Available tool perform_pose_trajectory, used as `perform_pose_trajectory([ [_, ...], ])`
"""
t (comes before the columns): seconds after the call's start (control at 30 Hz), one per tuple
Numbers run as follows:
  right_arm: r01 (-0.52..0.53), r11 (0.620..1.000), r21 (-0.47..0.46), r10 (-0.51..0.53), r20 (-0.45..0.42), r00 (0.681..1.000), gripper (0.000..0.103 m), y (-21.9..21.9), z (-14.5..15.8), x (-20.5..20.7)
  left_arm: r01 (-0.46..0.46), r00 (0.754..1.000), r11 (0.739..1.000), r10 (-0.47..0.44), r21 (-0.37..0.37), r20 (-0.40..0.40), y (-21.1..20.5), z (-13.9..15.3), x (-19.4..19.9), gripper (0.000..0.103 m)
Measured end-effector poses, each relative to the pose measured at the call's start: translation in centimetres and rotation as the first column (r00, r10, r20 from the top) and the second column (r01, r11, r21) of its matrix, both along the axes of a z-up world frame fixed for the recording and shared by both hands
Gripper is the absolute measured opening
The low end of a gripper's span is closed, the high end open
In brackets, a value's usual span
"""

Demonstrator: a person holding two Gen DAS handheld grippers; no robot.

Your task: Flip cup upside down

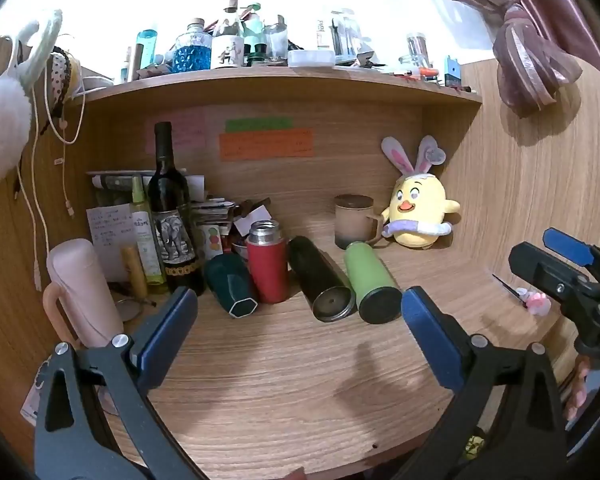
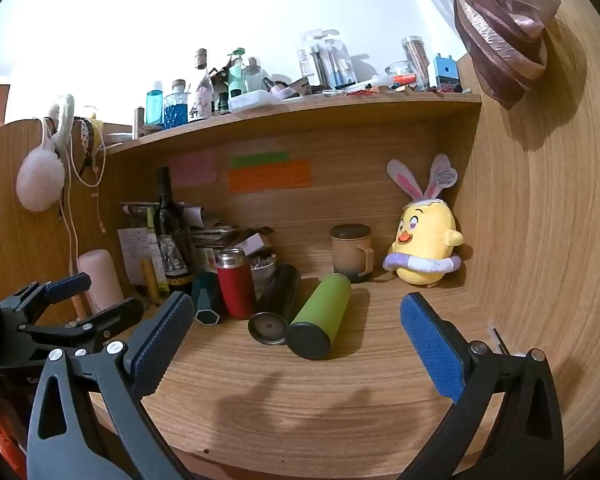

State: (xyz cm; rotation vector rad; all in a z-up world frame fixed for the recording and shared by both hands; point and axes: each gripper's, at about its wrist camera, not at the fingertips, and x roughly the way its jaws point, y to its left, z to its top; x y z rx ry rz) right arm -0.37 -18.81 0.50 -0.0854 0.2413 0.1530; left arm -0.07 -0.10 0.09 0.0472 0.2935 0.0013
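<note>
The green cup (image 1: 374, 289) (image 2: 320, 318) lies on its side on the wooden worktop (image 1: 300, 380) (image 2: 300, 400). Its long axis runs from the rear toward the cameras, with the dark end cap facing forward and the far end pointing at the lidded mug (image 1: 354, 220) (image 2: 352, 251). A black flask (image 1: 320, 284) (image 2: 278, 300) lies just beside it on the left, roughly parallel, its metal end forward. Left of that a red flask (image 1: 266, 260) (image 2: 234, 282) stands upright, and a dark teal hexagonal cup (image 1: 232, 286) (image 2: 206, 300) lies tilted against it.

The worktop is a wood-grain alcove under a cluttered shelf (image 1: 280, 80) (image 2: 300, 108). A wine bottle (image 1: 172, 216) (image 2: 170, 232) stands at the left rear, a yellow chick plush (image 1: 418, 208) (image 2: 424, 248) in the right rear corner.

The left claw (image 1: 300, 316) is held low over the front of the worktop, pads spread wide apart, gripping nothing, well short of the cups. The right claw (image 2: 296, 332) (image 1: 572, 268) sits likewise, spread wide and empty, its gap framing the green cup.
</note>
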Motion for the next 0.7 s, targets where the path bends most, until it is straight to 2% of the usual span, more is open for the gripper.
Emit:
perform_pose_trajectory([
  [0.07, 0.0, 1.0, -0.003, 0.0, -0.001, 1.0, 0.103, 0.0, 0.0, 0.0, -0.003, 1.0, 1.0, 0.003, -0.029, -0.017, 0.3, 0.0, 0.1, 0.103],
  [0.47, 0.001, 1.0, -0.004, -0.001, -0.009, 1.0, 0.103, 0.3, -0.3, 0.7, -0.031, 1.0, 0.999, 0.031, -0.004, -0.003, -1.0, -0.4, 0.8, 0.103],
  [0.53, 0.003, 1.0, -0.006, -0.003, -0.01, 1.0, 0.103, 0.3, -0.3, 0.7, -0.013, 1.0, 1.0, 0.014, -0.026, 0.018, -0.4, 0.0, -0.4, 0.103],
  [0.7, 0.002, 1.0, -0.008, -0.002, -0.009, 1.0, 0.103, 0.3, -0.1, 0.6, -0.012, 1.0, 1.0, 0.012, -0.017, 0.029, -0.4, 0.2, -0.8, 0.103],
])
